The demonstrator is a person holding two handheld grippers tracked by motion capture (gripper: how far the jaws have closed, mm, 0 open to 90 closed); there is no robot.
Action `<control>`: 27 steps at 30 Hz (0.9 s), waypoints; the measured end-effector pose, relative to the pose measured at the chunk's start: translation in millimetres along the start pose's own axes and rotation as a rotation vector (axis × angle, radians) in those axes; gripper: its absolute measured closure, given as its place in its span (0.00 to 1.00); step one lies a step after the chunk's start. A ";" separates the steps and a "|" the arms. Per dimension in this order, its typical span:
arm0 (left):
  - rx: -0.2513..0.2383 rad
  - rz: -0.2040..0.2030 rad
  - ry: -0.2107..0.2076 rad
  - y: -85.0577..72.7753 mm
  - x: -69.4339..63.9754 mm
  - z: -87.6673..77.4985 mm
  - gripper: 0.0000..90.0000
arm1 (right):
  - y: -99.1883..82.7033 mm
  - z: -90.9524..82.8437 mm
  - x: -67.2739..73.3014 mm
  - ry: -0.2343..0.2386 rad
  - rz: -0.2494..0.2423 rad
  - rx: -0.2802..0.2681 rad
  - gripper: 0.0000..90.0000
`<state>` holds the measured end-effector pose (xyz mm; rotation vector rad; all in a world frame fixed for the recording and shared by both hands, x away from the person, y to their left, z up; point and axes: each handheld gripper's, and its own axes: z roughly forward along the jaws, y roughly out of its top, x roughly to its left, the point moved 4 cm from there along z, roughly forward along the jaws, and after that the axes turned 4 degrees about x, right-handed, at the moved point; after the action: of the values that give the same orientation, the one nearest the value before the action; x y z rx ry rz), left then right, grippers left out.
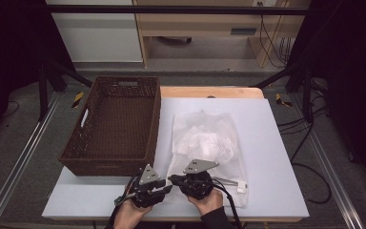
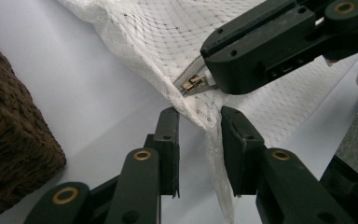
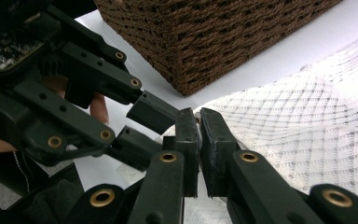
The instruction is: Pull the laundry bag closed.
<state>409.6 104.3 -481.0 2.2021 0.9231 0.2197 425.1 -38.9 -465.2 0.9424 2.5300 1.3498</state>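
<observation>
Both grippers matte black: left gripper [image 1: 158,188], right gripper [image 1: 175,179]. Brass-coloured pivot rivets, grey triangular top plates, black trailing cables. Dark sleeve [image 1: 214,219] at table [image 1: 276,157] edge.

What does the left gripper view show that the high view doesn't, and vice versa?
Left gripper view alone: the zipper pull at the mesh bag's corner, pinched by the right gripper, and the left gripper's jaws standing apart with the bag's edge between them, pads not pressing.

High view alone: the whole basket, empty; the full bag with white contents; both hands at the near edge of the table; floor and furniture beyond.

Both: bag, basket, white table, right gripper.
</observation>
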 end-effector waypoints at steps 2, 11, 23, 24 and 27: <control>0.010 0.005 0.003 -1.2 -0.6 3.0 0.72 | 0.5 -0.7 0.6 0.002 0.001 -0.006 0.96; -0.010 0.002 0.004 4.3 4.9 0.2 0.71 | 0.1 0.5 1.4 0.000 -0.003 -0.001 0.96; 0.004 -0.004 0.036 1.0 3.5 1.2 0.94 | -2.6 0.8 -0.3 0.013 0.021 -0.009 0.96; 0.005 -0.002 0.034 0.9 3.4 1.1 0.94 | -3.1 0.9 -0.2 0.015 0.022 -0.007 0.96; -0.009 -0.007 0.016 1.9 4.2 -1.6 0.86 | -3.8 0.3 0.3 0.011 0.022 -0.007 0.96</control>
<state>413.0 107.1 -479.1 2.1912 0.9365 0.2379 423.3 -40.1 -468.3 0.9665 2.5287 1.3734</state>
